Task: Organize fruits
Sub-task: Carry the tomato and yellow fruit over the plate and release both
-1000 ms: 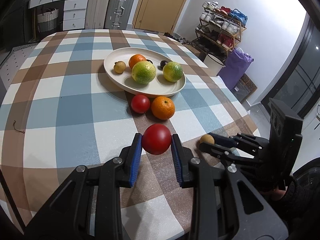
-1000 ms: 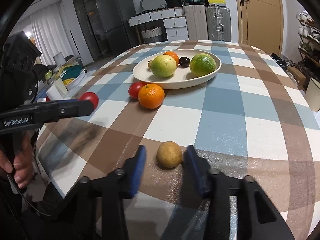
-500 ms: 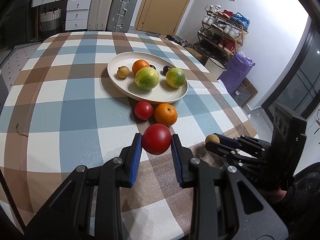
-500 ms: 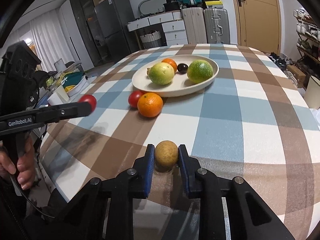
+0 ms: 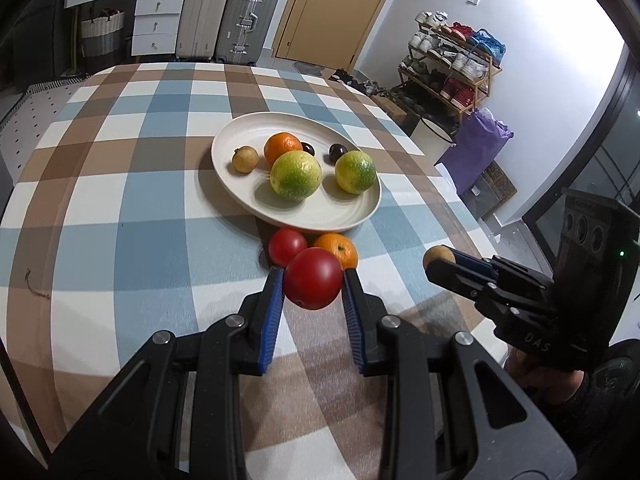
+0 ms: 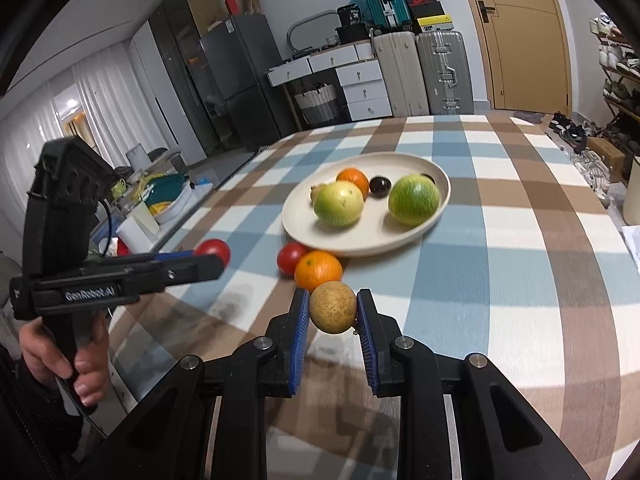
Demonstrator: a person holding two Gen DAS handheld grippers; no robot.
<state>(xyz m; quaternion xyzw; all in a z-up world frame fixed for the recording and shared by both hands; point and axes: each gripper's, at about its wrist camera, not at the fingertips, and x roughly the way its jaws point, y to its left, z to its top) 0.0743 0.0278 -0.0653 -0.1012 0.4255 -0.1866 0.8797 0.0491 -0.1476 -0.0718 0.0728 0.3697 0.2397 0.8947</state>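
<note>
Checked cloth covers the bench (image 5: 120, 208). Cream plate (image 5: 240, 184) sits at centre, holding two green citrus, one orange, one tan fruit and two dark fruits. Left hand-held gripper (image 5: 313, 292) is clamped on a red tomato (image 5: 314, 283), raised near the plate. Right hand-held gripper (image 6: 333, 312) grips a tan fruit (image 6: 333, 307). A loose tomato (image 5: 286, 245) and orange (image 5: 338, 249) lie touching just beside the plate's near rim.
</note>
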